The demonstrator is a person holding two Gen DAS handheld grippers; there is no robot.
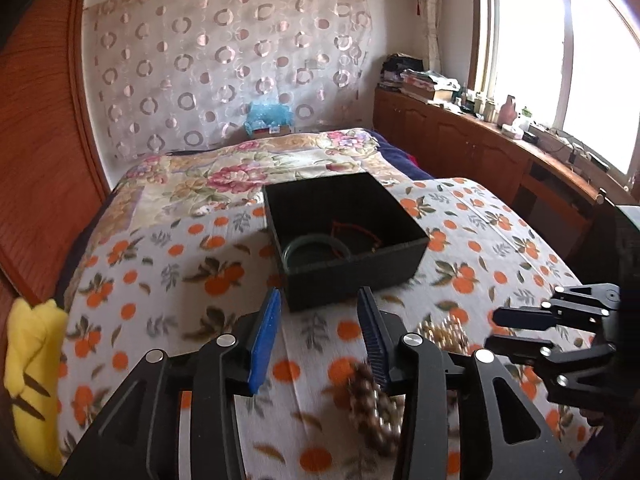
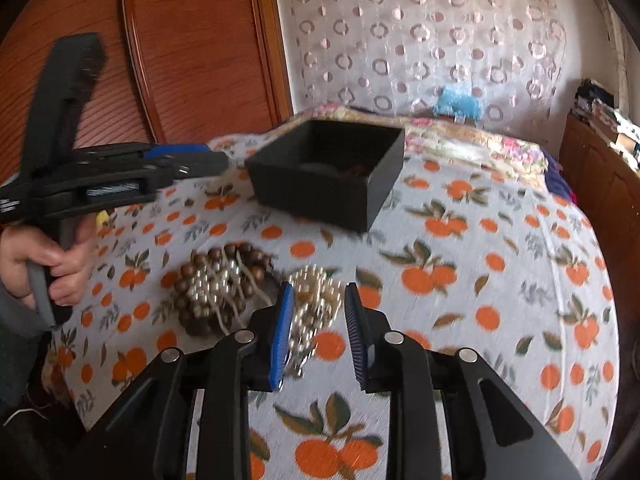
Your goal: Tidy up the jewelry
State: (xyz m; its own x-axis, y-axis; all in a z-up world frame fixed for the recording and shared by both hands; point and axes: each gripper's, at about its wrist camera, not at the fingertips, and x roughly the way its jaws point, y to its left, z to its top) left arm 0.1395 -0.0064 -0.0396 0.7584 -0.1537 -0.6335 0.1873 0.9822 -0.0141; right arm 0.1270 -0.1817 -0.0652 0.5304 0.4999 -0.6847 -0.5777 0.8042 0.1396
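Note:
A black open box sits on the bed and holds a green bangle and a red cord; it also shows in the right wrist view. My left gripper is open and empty just before the box. A brown bead bracelet tangled with pearl strands lies on the blanket, blurred under the left gripper's right finger. A pearl necklace heap lies beside it. My right gripper is open just above this heap.
The bed is covered by an orange-print blanket, with a floral quilt behind. A yellow plush lies at the left edge. A wooden headboard and a cabinet with clutter flank the bed.

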